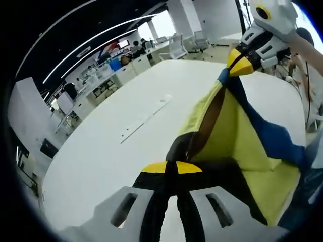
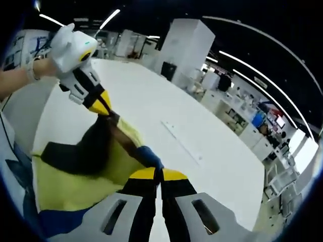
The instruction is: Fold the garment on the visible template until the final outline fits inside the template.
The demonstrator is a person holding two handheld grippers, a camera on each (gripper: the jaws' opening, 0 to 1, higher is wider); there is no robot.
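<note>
I hold the yellow, blue and black fabric garment above the white table | left gripper and right gripper both clamp it, right one at 1 o'clock | no fold made, I judge.

One garment, two hand-held grippers, one white table.

The garment is blocked in bright yellow, black and royal blue, with a brownish band along one black edge in the left gripper view. Both the left gripper and the right gripper are pale grey with black jaws capped in yellow. The table is plain white.
</note>
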